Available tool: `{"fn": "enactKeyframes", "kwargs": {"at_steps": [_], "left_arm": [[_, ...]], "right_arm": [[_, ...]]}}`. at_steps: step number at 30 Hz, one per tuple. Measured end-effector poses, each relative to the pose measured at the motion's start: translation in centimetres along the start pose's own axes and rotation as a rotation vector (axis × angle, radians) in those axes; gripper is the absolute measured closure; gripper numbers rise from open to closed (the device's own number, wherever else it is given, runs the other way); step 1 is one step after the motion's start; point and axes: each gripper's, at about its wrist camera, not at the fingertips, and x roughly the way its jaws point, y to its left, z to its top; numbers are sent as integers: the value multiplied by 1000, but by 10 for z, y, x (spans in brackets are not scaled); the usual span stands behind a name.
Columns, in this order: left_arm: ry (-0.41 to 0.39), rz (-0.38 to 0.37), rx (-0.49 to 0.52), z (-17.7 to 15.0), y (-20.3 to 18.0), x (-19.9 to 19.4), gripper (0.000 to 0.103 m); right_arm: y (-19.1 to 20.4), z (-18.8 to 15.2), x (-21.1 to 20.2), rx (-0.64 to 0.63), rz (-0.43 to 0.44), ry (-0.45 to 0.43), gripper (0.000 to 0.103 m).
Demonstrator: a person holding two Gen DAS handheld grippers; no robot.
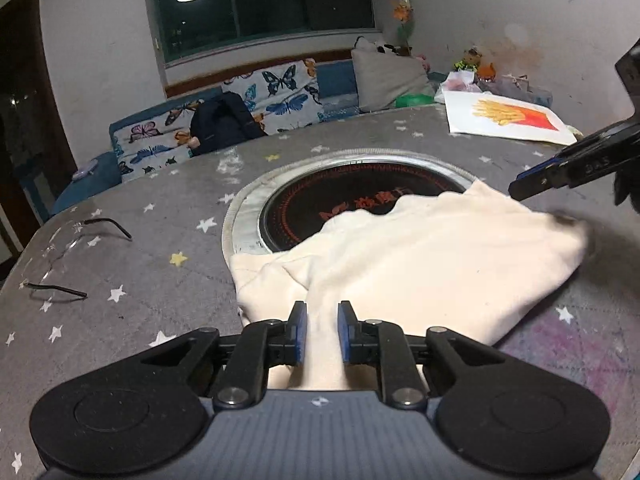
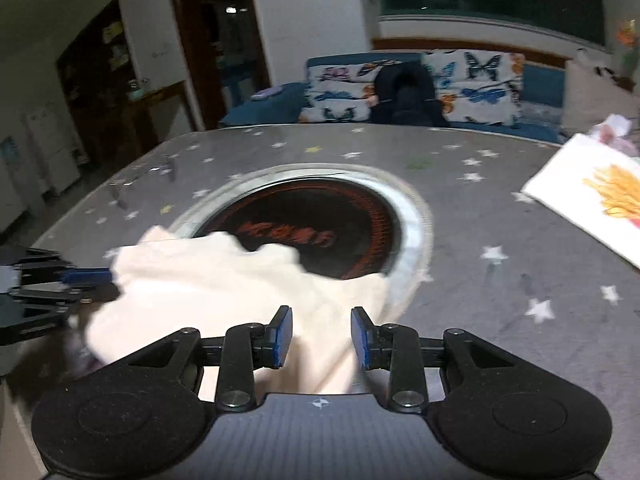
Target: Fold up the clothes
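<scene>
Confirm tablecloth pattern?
Grey tablecloth with white and yellow stars; clearest in left wrist view.

A: How many soft cream cloth garments (image 1: 420,264) do you see?

B: Just one, right past the tips of the left gripper (image 1: 322,334).

A: And grippers with blue pads?

B: Two. The right gripper (image 2: 321,338) is the other one.

A: How many round black glass cooker plates (image 1: 320,208) with red marks?

B: One, just beyond the cloth.

A: Clear glasses with thin dark arms (image 1: 60,256)?

B: One pair, far off to the left of the left gripper.

A: White sheets with a yellow fries picture (image 1: 508,118)?

B: One, far ahead and to the right.

A: Dark backpacks (image 1: 224,124)?

B: One, way ahead on the butterfly sofa (image 1: 280,92).
</scene>
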Motion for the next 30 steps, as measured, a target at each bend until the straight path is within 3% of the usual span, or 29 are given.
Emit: {"fn": "enactKeyframes", "kwargs": {"at_steps": [3,6,10,11,13,15,19,23,25,30], "left_arm": [[-39,5,7,4,-10,-12,87],[-62,-43,24,6,-21,-18,86],[-19,-63,67,-2,-34,-7,86],[-9,-67,66,-4,-35,-4,86],[3,-71,65,-7,-36,-2,86],[8,-74,63,-9,-35,-1,86],[14,-83,62,-11,-34,1,86],[7,-89,44,-9,-30,-2,86],[-13,-96,11,-5,-20,-10,86],[-31,-8,-64,8,15,-13,86]], "right_arm": [[-2,-1,9,-2,-3,18,76],[4,-2,17,-37,-2,26,77],[6,-4,28,-58,-29,35,78],[7,-5,28,-73,-32,34,80],[10,-6,26,-96,-36,31,95],[11,-3,20,-113,-50,6,99],[14,9,12,-155,-92,-45,99],[16,1,34,-192,-110,41,99],[15,2,31,-179,-108,24,95],[20,14,11,-170,-85,-31,90]]}}
